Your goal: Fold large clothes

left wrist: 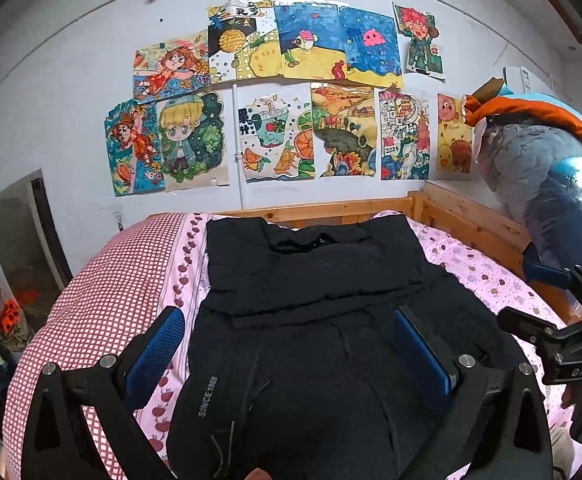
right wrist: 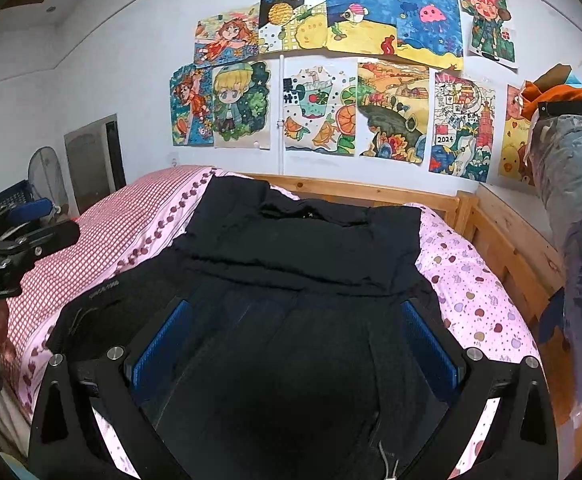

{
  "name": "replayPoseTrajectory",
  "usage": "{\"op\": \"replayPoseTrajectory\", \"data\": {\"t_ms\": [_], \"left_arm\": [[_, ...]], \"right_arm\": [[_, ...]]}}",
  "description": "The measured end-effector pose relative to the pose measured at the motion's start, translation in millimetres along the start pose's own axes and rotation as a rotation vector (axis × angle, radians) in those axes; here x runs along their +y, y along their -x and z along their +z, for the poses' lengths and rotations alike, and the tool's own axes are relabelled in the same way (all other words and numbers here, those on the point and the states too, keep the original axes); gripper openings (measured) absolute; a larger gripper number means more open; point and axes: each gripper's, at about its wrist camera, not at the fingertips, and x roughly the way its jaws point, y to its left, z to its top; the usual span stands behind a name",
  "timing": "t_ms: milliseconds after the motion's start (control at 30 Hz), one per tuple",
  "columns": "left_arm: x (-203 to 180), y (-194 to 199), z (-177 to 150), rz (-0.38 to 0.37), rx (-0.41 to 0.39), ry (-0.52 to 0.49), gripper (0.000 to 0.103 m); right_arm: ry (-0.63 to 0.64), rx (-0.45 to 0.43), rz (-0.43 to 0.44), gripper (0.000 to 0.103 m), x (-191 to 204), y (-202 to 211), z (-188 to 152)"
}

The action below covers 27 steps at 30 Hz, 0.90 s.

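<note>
Black fabric fills the middle of both views: one large black garment (left wrist: 315, 280) lies spread on the bed (left wrist: 91, 292), its long axis running from the near edge toward the wooden headboard (left wrist: 331, 210), collar end pointing at the wall. A folded-over layer crosses it about halfway up. White lettering reading "SINCE 1988" (left wrist: 208, 396) sits on its near left part.

Both grippers hover low over the near end of the garment, aimed forward along its length toward the wall. The left gripper (left wrist: 291, 344) has its two blue-padded fingers (left wrist: 155, 356) spread wide apart, gripping nothing. The right gripper (right wrist: 295, 344) is likewise spread, its two blue fingers (right wrist: 163, 348) empty, cloth lying between them. Each gripper shows at the edge of the other's view, side by side.

Eleven coloured drawings (left wrist: 275, 136) are pasted on the wall in two rows.
</note>
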Motion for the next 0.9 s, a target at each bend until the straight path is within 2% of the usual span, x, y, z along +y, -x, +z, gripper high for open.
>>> {"op": "replayPoseTrajectory", "data": {"t_ms": [300,533,700,900], "left_arm": [[2,2,-30,0.005,0.016,-0.029,0.103],[4,4,-61,-0.042,0.019,-0.097,0.103],[5,2,-85,-0.081,0.050,-0.178,0.103],[10,1,-104,-0.132,0.080,-0.195,0.103]], "right_arm": [[0.028,0.020,-0.008,0.101,11,8,-25],[0.022,0.072,0.002,0.101,9,8,-58],[0.020,0.114,0.000,0.101,4,6,-82],[0.002,0.137,-0.007,0.101,-2,2,-106]]}}
